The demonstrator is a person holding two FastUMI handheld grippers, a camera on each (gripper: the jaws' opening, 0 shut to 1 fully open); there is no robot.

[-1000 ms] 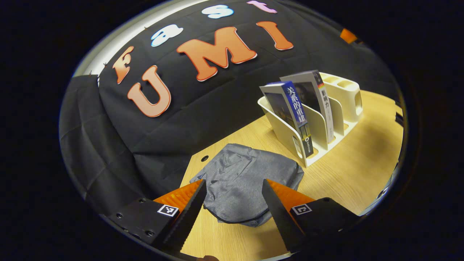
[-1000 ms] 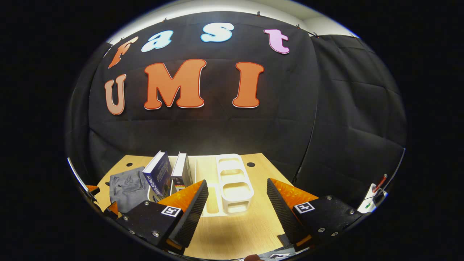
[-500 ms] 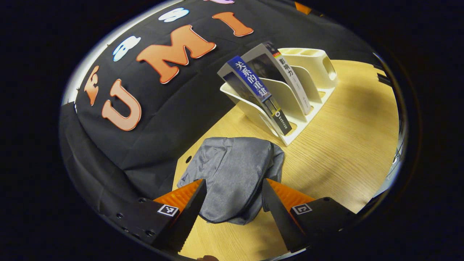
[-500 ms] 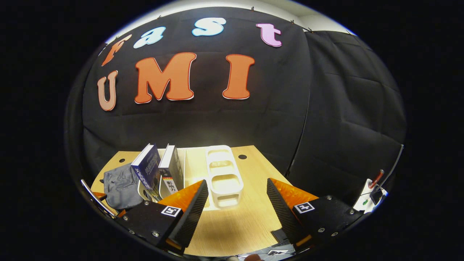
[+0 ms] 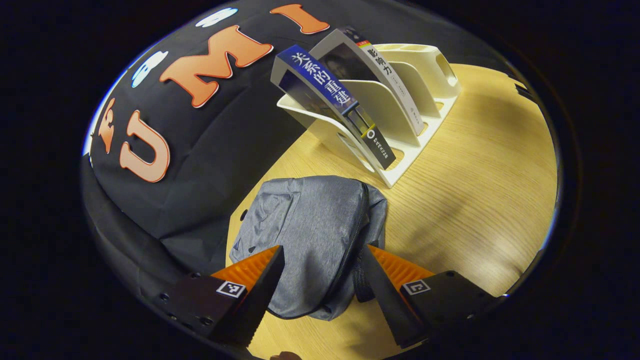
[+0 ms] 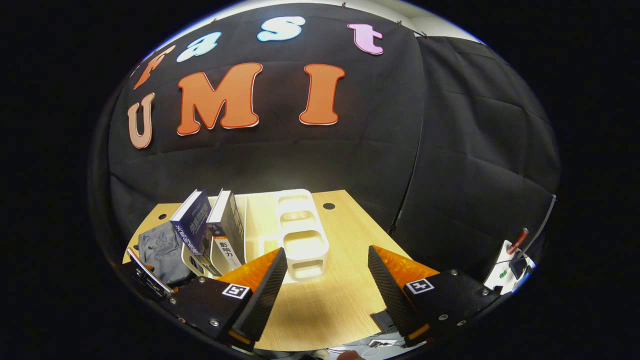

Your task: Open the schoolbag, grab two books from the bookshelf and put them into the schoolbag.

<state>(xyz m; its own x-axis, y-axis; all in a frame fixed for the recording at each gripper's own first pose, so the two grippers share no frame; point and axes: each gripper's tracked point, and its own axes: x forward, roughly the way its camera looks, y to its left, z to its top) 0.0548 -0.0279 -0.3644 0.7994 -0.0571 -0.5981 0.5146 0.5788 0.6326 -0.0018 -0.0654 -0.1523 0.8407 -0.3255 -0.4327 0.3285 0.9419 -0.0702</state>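
Observation:
A grey schoolbag (image 5: 312, 235) lies flat on the wooden table, its zip (image 5: 350, 245) running along its right side. My left gripper (image 5: 320, 280) hangs open just above the bag's near end, fingers on either side of it without touching. Behind it stands a cream bookshelf (image 5: 400, 105) holding a blue-spined book (image 5: 332, 97) and a white-spined book (image 5: 387, 75), both leaning. In the right gripper view my right gripper (image 6: 327, 277) is open over the table in front of the bookshelf (image 6: 300, 240), with the blue-spined book (image 6: 192, 227), white-spined book (image 6: 225, 232) and schoolbag (image 6: 160, 250) to its left.
The wooden table (image 5: 475, 190) stretches to the right of the bag and shelf. The bookshelf's right end has cup-like compartments (image 6: 302, 250). Black cloth walls close the back and sides. Small items and cables lie beyond the table's right edge (image 6: 515, 255).
My left gripper has come closer to the schoolbag and turned, so the bag and shelf loom larger. The right gripper has risen slightly, showing more table. Both stay open.

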